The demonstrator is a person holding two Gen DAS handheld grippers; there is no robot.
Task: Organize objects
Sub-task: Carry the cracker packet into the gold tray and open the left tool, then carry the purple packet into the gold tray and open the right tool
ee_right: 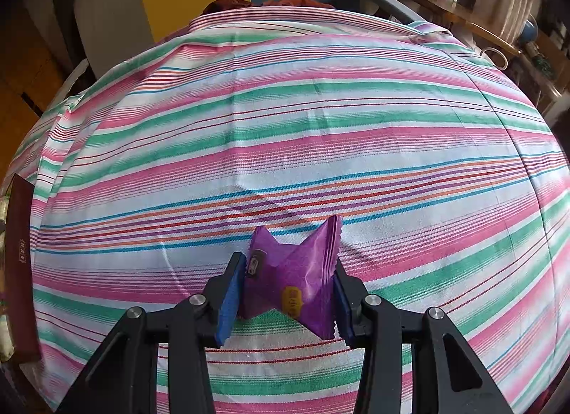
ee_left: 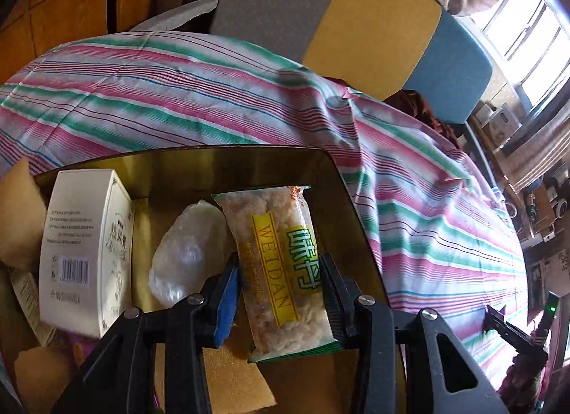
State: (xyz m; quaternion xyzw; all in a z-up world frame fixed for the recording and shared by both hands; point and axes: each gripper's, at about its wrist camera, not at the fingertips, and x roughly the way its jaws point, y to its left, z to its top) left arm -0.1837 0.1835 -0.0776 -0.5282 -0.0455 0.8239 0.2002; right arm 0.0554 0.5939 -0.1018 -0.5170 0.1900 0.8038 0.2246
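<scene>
In the left wrist view, one gold-lined tray with a shiny, rounded-corner wall sits on the striped cloth. From its left side: tan foam-like pieces with a rough, spongy surface, at least three, at the left edge and near bottom; one white cardboard box, rectangular, printed with a barcode and small text, standing on its long edge; one crumpled clear plastic packet, lumpy and whitish; then one clear-wrapped snack bar, oblong, with a pale fibrous filling and a yellow band reading WEIDAN. The left claw grips this bar across its width, the blue pad on one side and the black finger on the other pressed against the wrapper, holding it over the tray's inside, right of the clear packet.

In the right wrist view, a dark red flat box edge shows at the far left. The cloth, woven in pink, green, white and thin blue and orange stripes, covers the tabletop with a few soft creases. One purple candy in glossy foil, with pinched zigzag ends and a small yellow oval mark, sits clamped between the two blue pads of the right claw, held narrow around it just above the cloth.
</scene>
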